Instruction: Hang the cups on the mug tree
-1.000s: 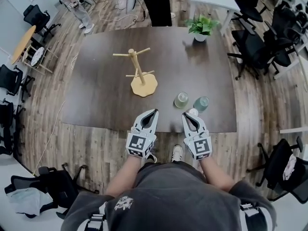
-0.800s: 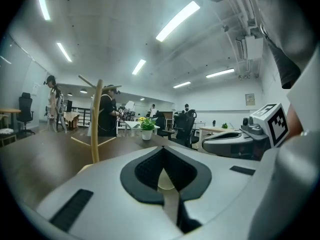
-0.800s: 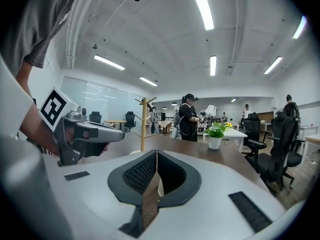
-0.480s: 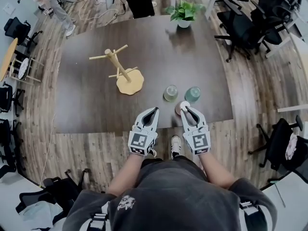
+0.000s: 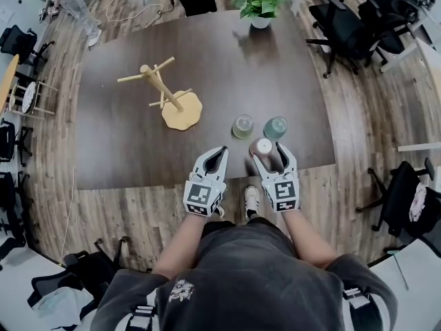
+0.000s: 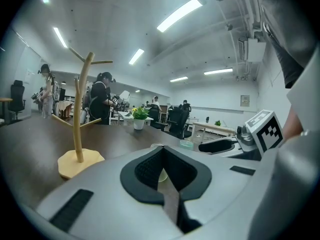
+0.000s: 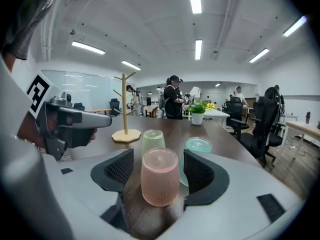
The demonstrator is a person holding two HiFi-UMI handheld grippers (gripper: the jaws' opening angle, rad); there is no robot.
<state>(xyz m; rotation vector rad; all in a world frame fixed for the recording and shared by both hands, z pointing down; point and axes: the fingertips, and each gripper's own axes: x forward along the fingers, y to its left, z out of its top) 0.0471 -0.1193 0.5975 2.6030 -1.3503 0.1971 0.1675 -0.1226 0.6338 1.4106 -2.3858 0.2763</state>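
Three cups stand upside down near the table's front edge: a pink cup (image 5: 261, 147) (image 7: 160, 176), a green cup (image 5: 242, 126) (image 7: 153, 141) and a teal cup (image 5: 275, 127) (image 7: 199, 146). My right gripper (image 5: 269, 154) (image 7: 160, 171) is open; its jaws have just been opening and now straddle the pink cup with a gap on each side. My left gripper (image 5: 220, 150) (image 6: 162, 166) is shut and empty, at the table edge left of the cups. The wooden mug tree (image 5: 170, 95) (image 6: 80, 129) stands bare farther left.
A potted plant (image 5: 260, 5) sits at the far edge of the dark table (image 5: 124, 157). Office chairs (image 5: 344, 26) stand beyond the table's right side. People stand in the background of both gripper views.
Both grippers have moved forward and down to the table's front edge. The right gripper's jaws went from shut to open, and the pink cup now stands between them.
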